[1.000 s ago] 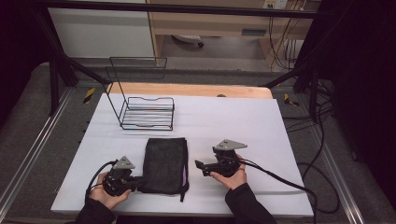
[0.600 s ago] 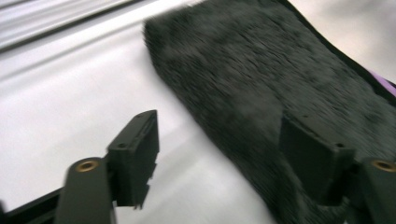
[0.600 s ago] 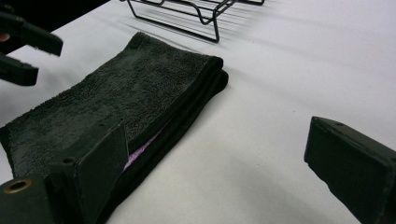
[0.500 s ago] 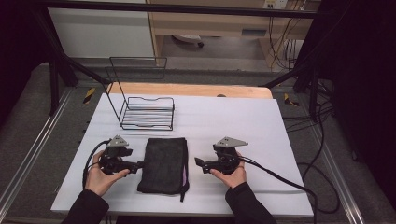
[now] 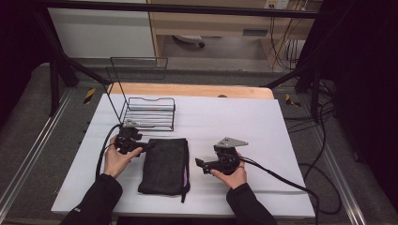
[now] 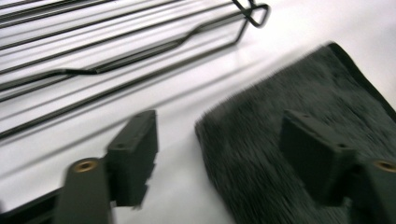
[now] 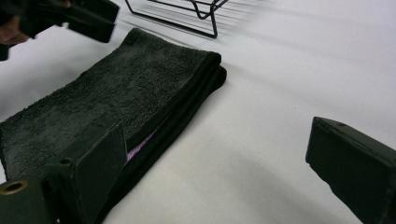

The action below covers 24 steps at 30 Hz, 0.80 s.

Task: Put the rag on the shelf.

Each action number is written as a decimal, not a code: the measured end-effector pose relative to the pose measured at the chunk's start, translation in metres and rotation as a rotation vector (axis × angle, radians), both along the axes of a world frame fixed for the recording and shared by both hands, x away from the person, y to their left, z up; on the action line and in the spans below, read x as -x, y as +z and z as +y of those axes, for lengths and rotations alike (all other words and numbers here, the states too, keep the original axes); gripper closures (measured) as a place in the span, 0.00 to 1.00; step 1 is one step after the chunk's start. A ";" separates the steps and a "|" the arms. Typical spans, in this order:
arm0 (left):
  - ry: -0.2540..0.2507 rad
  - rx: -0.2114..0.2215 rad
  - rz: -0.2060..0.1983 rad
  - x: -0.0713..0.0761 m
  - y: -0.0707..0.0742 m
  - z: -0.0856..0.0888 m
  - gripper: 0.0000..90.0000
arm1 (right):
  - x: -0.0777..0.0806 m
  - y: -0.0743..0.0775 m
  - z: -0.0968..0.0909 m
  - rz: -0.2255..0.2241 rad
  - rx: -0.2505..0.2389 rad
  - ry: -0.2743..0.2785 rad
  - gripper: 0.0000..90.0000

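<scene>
Risk lies at the far left corner of the folded dark towel (image 5: 165,165), which sits on the near half of the table (image 5: 263,126), just short of the wire rack (image 5: 149,112) by the far left edge. The left gripper (image 5: 149,146) stands over that corner with its jaws apart, one on the bare table, one over the pile; its jaws have just been closing a little, yet nothing is pinched. If it bites from here, I judge it may catch only the top layer and peel the fold open, or drag the whole towel toward the rack. The right gripper (image 5: 199,164) waits released near the towel's right edge, touching nothing. Compared with a second ago, the left hand has travelled from the near left corner of the towel to its far left corner, while the right hand has kept its place.
</scene>
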<state>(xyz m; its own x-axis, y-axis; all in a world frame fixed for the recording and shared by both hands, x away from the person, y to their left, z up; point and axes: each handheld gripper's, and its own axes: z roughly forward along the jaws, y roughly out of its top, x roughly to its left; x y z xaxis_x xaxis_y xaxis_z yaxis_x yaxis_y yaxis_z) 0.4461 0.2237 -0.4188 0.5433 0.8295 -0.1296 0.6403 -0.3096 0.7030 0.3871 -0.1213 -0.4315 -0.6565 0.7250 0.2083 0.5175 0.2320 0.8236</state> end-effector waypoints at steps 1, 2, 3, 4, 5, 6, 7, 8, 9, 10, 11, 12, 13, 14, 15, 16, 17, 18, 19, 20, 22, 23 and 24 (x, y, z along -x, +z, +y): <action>0.007 0.002 0.000 -0.003 -0.002 0.000 0.38 | 0.000 0.000 0.000 0.002 0.000 -0.003 0.07; 0.016 0.006 0.007 -0.005 -0.005 0.000 0.42 | -0.001 -0.001 0.000 0.006 0.002 -0.002 0.07; 0.020 0.009 0.020 -0.007 -0.008 0.000 0.47 | -0.001 -0.001 0.001 0.008 0.003 -0.002 0.07; 0.017 0.010 0.036 -0.008 -0.010 0.000 0.50 | -0.001 -0.001 0.001 0.013 -0.002 -0.004 0.07; 0.014 0.000 0.048 -0.009 -0.012 -0.001 0.52 | -0.001 -0.002 0.001 0.014 -0.004 -0.003 0.07; 0.008 -0.015 0.054 -0.009 -0.014 -0.001 0.54 | -0.001 -0.002 0.001 0.015 -0.007 -0.001 0.07; 0.003 -0.016 0.068 -0.009 -0.016 -0.002 0.56 | -0.002 -0.002 0.002 0.017 -0.009 0.000 0.07; 0.003 -0.016 0.068 -0.009 -0.016 -0.002 0.58 | -0.002 -0.002 0.002 0.017 -0.009 0.000 0.07; -0.001 -0.016 0.076 -0.009 -0.018 -0.002 0.59 | -0.005 -0.001 0.004 0.015 0.001 0.006 0.08; 0.000 -0.015 0.082 -0.010 -0.019 -0.002 0.60 | -0.006 0.000 0.006 0.018 0.002 0.011 0.08; -0.003 -0.010 0.092 -0.010 -0.019 -0.002 0.61 | -0.007 0.001 0.009 0.023 -0.002 0.010 0.08; -0.005 -0.005 0.096 -0.011 -0.020 -0.001 0.62 | -0.010 0.001 0.012 0.024 -0.001 0.015 0.09; -0.008 0.000 0.102 -0.011 -0.020 -0.001 0.64 | -0.012 0.002 0.015 0.036 0.000 0.018 0.10; -0.014 0.003 0.109 -0.011 -0.020 -0.001 0.64 | -0.012 0.002 0.015 0.036 0.000 0.018 0.10; -0.018 0.013 0.118 -0.011 -0.021 0.000 0.70 | -0.018 0.001 0.022 0.040 0.014 0.023 0.12; -0.022 0.025 0.126 -0.011 -0.021 0.000 0.70 | -0.018 0.001 0.022 0.040 0.014 0.023 0.12; -0.026 0.029 0.131 -0.011 -0.021 -0.001 0.75 | -0.026 0.001 0.030 0.047 0.008 0.023 0.14; -0.026 0.027 0.129 -0.011 -0.021 -0.001 0.76 | -0.030 0.000 0.035 0.051 0.008 0.021 0.15; -0.029 0.024 0.122 -0.010 -0.021 -0.002 0.77 | -0.034 0.000 0.040 0.053 0.008 0.017 0.17; -0.029 0.024 0.122 -0.010 -0.021 -0.002 0.78 | -0.039 -0.001 0.045 0.064 0.011 0.016 0.18; -0.027 0.033 0.117 -0.008 -0.022 -0.002 0.80 | -0.044 -0.002 0.049 0.067 0.013 0.013 0.19; -0.029 0.034 0.114 -0.008 -0.023 -0.001 0.80 | -0.051 -0.004 0.058 0.080 0.028 0.006 0.23; -0.028 0.037 0.116 -0.008 -0.023 -0.001 0.81 | -0.055 -0.006 0.061 0.081 0.029 0.003 0.25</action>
<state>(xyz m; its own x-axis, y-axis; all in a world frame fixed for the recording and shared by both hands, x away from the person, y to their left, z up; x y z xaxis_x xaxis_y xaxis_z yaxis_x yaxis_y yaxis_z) 0.4539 0.2231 -0.4416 0.5455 0.8079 -0.2230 0.7097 -0.3037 0.6357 0.4423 -0.0601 -0.4379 -0.6407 0.7293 0.2401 0.5816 0.2569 0.7718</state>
